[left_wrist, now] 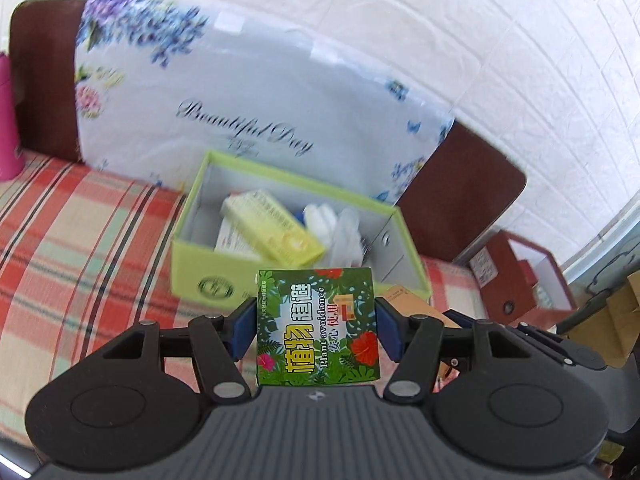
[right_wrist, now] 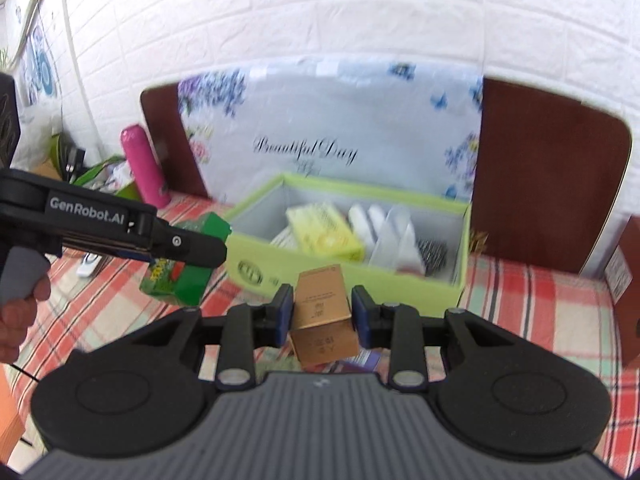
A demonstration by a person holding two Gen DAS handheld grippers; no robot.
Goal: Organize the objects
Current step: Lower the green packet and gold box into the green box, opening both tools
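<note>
Before lime bin (left_wrist: 208, 280): left jaws clamp green box (left_wrist: 316, 326) upright; right jaws seemingly clamp gold carton (right_wrist: 322, 306), lengthwise forward.

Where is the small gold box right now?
The gold box is clamped in the right gripper, held above the plaid bedspread just in front of the open lime-green storage box; the left gripper is on its left.
</note>
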